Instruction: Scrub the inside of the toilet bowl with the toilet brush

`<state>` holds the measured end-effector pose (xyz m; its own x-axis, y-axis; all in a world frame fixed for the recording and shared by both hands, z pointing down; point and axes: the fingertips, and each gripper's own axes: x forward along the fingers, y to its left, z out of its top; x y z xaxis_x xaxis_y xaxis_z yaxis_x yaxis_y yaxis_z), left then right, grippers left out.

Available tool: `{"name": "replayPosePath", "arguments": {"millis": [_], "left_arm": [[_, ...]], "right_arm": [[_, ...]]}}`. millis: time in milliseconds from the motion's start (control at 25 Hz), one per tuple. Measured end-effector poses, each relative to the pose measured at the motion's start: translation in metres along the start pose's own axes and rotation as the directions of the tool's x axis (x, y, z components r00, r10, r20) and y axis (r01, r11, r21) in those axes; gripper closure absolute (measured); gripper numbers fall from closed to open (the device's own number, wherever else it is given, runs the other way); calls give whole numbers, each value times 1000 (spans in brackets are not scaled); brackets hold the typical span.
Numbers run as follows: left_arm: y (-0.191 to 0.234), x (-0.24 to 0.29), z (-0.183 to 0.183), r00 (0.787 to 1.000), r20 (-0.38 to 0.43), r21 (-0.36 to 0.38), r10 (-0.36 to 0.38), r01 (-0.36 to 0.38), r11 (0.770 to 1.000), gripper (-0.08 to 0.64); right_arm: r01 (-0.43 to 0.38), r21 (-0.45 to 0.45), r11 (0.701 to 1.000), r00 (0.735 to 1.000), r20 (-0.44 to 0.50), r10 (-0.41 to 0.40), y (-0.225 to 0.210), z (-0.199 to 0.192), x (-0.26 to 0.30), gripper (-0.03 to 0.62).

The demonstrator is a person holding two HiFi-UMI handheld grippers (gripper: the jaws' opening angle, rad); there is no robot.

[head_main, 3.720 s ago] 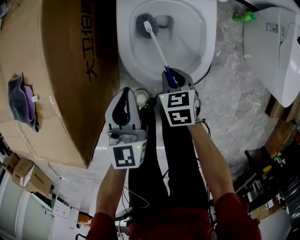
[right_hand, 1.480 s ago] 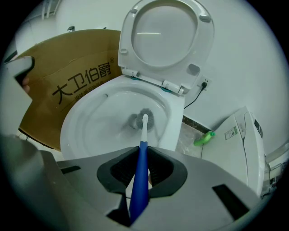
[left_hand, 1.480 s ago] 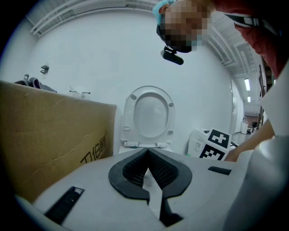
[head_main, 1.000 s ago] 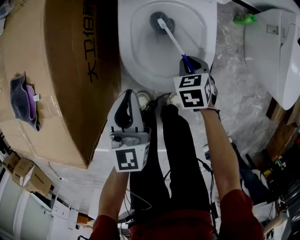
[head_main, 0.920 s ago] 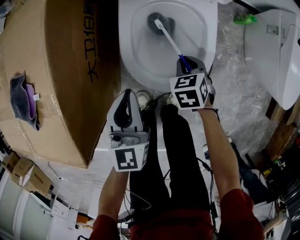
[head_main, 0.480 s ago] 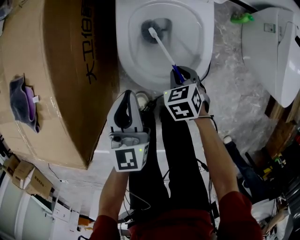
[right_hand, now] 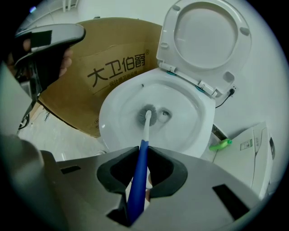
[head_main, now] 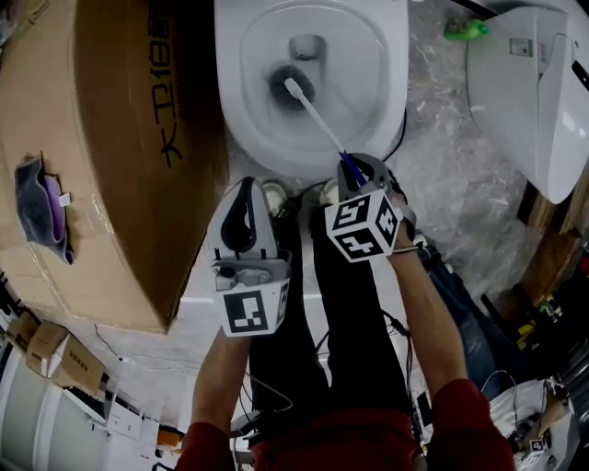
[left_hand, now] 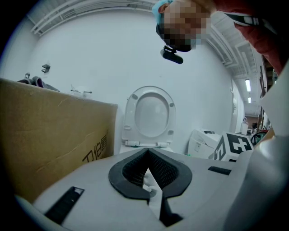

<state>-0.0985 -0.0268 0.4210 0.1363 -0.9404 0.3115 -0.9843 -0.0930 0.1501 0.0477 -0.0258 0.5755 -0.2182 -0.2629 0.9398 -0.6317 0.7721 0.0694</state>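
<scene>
The white toilet bowl (head_main: 235, 110) lies open at the top centre of the head view, its lid (right_hand: 205, 34) raised. My right gripper (head_main: 354, 172) is shut on the blue end of the toilet brush handle (right_hand: 139, 178). The white shaft runs down into the bowl (right_hand: 108, 119). The grey brush head (head_main: 287, 85) presses on the bowl floor just in front of the drain; it is also in the right gripper view (right_hand: 146, 116). My left gripper (head_main: 245, 189) hangs shut and empty to the left, short of the rim. Its own view (left_hand: 146, 168) faces the raised lid (left_hand: 150, 113).
A big cardboard box (head_main: 101, 147) stands tight against the toilet's left side, with a purple cloth (head_main: 41, 198) on top. A second white toilet part (head_main: 538, 92) and a green object (head_main: 463, 28) lie at the right. The person's legs (head_main: 340, 313) and cables fill the floor below.
The brush head has slid off the drain toward the near left of the bowl. My right gripper has drawn back toward the person. The left gripper has stayed put.
</scene>
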Motion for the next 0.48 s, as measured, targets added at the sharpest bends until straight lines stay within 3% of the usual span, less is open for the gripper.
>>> {"name": "replayPosePath", "arguments": {"millis": [480], "left_arm": [[-5,5,1,1000,-5,1,-5,5,1000,548]], "right_arm": [[69,-57,996,992,-105,-75,-32,-41,-12,534]]}}
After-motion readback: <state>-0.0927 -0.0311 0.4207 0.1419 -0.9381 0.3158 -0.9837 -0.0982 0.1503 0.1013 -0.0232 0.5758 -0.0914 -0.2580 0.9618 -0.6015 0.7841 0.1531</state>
